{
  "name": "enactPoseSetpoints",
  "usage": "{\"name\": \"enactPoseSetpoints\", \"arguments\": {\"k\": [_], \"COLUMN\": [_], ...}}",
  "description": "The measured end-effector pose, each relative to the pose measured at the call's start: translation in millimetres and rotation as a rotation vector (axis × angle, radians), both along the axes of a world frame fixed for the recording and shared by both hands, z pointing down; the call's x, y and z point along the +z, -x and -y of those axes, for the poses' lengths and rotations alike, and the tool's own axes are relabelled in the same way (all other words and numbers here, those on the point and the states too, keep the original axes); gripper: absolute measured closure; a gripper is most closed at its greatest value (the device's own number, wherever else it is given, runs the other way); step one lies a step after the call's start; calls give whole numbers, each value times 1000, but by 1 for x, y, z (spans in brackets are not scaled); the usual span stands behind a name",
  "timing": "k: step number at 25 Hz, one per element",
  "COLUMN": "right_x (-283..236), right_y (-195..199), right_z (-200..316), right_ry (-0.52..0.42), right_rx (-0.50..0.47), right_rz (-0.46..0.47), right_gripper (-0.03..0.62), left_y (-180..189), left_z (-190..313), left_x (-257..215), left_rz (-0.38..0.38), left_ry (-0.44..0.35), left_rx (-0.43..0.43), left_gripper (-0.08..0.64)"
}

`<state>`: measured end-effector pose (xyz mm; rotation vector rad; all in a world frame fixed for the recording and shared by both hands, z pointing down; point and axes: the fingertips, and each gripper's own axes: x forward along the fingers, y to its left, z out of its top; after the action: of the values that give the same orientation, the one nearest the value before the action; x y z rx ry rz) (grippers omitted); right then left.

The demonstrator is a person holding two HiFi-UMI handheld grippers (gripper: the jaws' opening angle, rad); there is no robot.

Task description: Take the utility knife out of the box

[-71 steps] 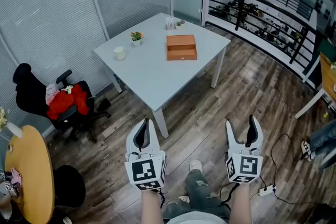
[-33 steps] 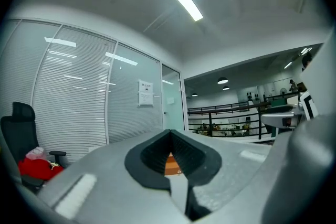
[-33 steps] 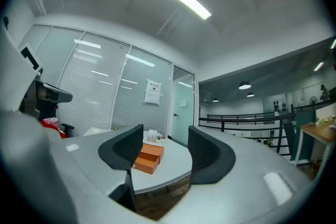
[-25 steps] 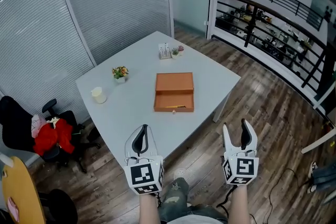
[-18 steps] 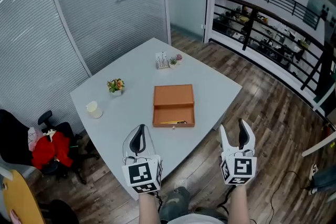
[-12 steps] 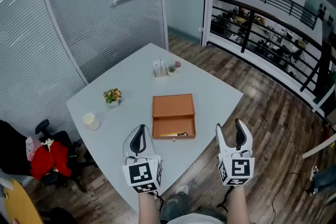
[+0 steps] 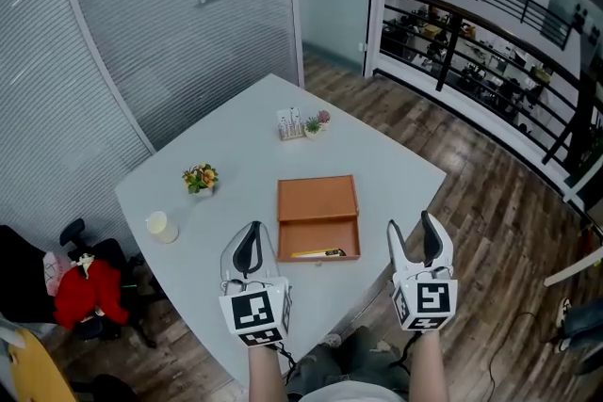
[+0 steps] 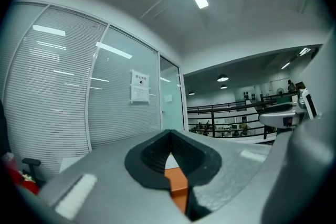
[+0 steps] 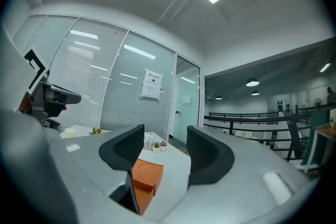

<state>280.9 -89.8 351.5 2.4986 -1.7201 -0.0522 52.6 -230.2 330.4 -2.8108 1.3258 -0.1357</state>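
Observation:
An orange box (image 7: 318, 217) lies open near the table's front edge. A yellow utility knife (image 7: 317, 252) rests in its lower tray. My left gripper (image 7: 249, 238) hovers just left of the box over the table edge, its jaws together with nothing in them. My right gripper (image 7: 415, 231) hangs to the right of the box, past the table's corner, jaws apart and empty. In the left gripper view the box (image 8: 177, 181) shows as an orange strip below the closed pads (image 8: 157, 157). The right gripper view has the box (image 9: 146, 176) low between the spread pads (image 9: 123, 149).
The grey table (image 7: 226, 231) also holds a small flower pot (image 7: 199, 178), a white cup (image 7: 161, 226) and a small holder with a plant (image 7: 300, 123) at the far side. A chair with red cloth (image 7: 80, 282) stands left. A black railing (image 7: 471, 5) runs at the right.
The table and box have come much nearer in the head view; both grippers have advanced to the table's front edge. Their jaws look unchanged.

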Motion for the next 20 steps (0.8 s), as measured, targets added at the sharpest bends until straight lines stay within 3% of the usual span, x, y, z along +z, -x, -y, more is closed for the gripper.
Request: {"name": "enactPoseSetpoints", "arguments": {"k": [9,20], "right_x": [9,36], "right_y": [-18,-27], "right_z": [27,95], "right_ry": [24,113], "right_rx": [2,-142], "right_rz": [26,12], "right_gripper": [326,330], "left_y": [-2,-12], "left_z": [21,60], "left_x": [12,27], "left_rz": [21,44], "left_ry": [25,49], "left_rx": [-29,-96], "left_gripper": [560,560]}}
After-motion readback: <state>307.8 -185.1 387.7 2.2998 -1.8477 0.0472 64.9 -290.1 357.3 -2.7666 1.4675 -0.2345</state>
